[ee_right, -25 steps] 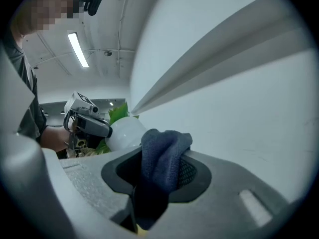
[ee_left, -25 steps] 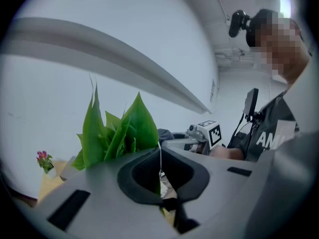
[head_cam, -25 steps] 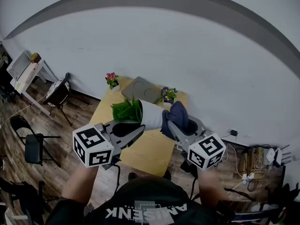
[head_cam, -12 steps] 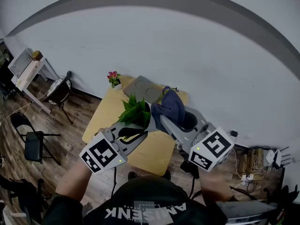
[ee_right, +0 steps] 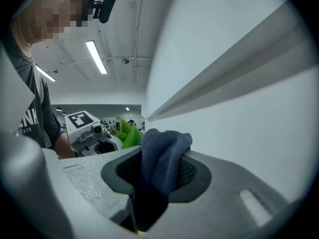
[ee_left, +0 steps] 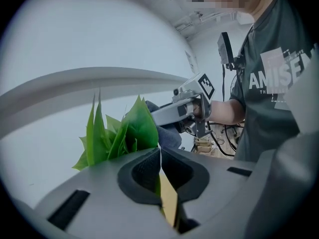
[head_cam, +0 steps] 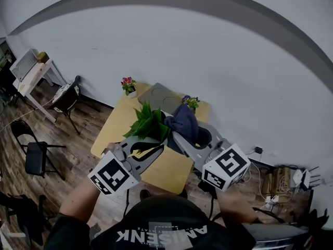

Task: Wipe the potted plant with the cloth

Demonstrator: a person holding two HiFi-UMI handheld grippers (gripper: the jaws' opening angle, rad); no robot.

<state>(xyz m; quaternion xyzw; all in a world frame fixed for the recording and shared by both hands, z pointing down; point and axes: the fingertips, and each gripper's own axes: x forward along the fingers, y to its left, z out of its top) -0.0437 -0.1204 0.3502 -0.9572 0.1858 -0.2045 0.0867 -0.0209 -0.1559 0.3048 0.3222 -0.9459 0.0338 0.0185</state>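
Note:
The potted plant's green leaves stand up over the wooden table; its pot is hidden. My left gripper comes in from below, shut, with a thin green leaf pinched between its pads. In the left gripper view the leaves rise just past the left gripper. My right gripper is shut on a dark blue cloth held against the right side of the leaves. The right gripper view has the cloth bunched in the right gripper, with the leaves beyond.
On the table's far edge stand a small pot of pink flowers, a grey mat and a pot of purple flowers. Chairs and a white stand are on the left, cables on the floor at right.
The plant swung from lying sideways, white pot showing, to leaves up, and the pot went out of sight. The left gripper rolled. The right gripper rose with the cloth beside the leaves.

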